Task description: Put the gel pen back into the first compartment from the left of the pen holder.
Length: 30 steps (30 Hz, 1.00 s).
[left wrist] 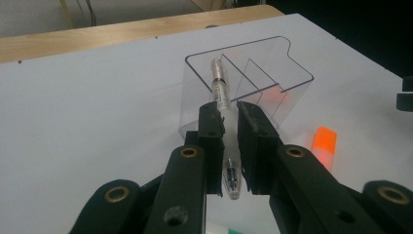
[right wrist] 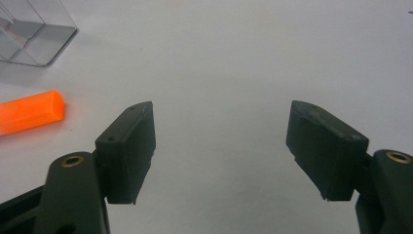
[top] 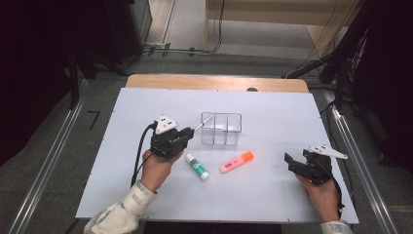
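Observation:
My left gripper [left wrist: 229, 127] is shut on a clear pen [left wrist: 221, 95], whose far end leans over the rim of a clear plastic organiser [left wrist: 265, 63] with several compartments. In the high view the left gripper [top: 187, 132] is just left of the organiser [top: 221, 128], with the pen [top: 202, 122] pointing into its left end. An orange highlighter [top: 236, 162] and a white glue stick [top: 197, 166] with a green label lie on the white table in front of the organiser. My right gripper [top: 291, 163] rests near the table's right edge, open and empty [right wrist: 221, 146].
The white tabletop [top: 272, 112] ends in a wooden strip [top: 214, 82] at the back. Dark equipment and cables stand beyond the table on both sides. The highlighter [right wrist: 30, 115] lies left of the right gripper's jaws.

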{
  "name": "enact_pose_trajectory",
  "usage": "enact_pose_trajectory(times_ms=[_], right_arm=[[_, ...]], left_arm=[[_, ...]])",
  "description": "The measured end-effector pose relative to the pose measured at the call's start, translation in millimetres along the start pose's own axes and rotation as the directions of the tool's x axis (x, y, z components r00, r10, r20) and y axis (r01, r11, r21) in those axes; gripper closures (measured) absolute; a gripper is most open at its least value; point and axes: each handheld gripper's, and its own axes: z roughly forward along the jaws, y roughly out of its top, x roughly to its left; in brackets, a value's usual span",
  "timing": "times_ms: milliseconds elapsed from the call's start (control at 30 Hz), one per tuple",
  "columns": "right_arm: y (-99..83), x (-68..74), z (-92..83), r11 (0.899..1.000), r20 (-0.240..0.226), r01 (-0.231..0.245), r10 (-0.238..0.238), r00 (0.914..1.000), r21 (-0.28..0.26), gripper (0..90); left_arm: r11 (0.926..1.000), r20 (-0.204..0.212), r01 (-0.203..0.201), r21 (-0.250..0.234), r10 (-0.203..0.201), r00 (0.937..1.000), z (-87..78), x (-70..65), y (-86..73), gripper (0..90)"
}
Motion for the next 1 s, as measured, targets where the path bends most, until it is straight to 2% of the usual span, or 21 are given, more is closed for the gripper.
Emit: enact_pose_trajectory(times_ms=[567,700,767,1000], right_arm=[[0.0,0.0,0.1,1.000,-0.003,0.002,-0.002,1.0000,0.000,25.1],[0.0,0.0,0.1,1.000,-0.002,0.000,0.000,1.0000,0.001,25.2],[0.1,-0.1,0.1,1.000,-0.003,-0.001,0.001,1.0000,0.001,25.2],[0.1,0.0,0.2,1.000,-0.002,-0.002,0.002,1.0000,0.002,25.2]], left_arm=[[0.9997,-0.001,0.009,-0.022,-0.009,1.0000,5.2,-2.2,7.7,79.6],[0.9996,0.005,0.014,-0.025,-0.014,0.9999,6.0,-1.8,9.0,71.4],[0.9996,0.000,0.013,-0.025,-0.013,0.9999,6.3,-1.7,9.1,70.5],[0.9995,0.002,0.017,-0.027,-0.017,0.9999,7.3,-0.9,9.2,58.9]])
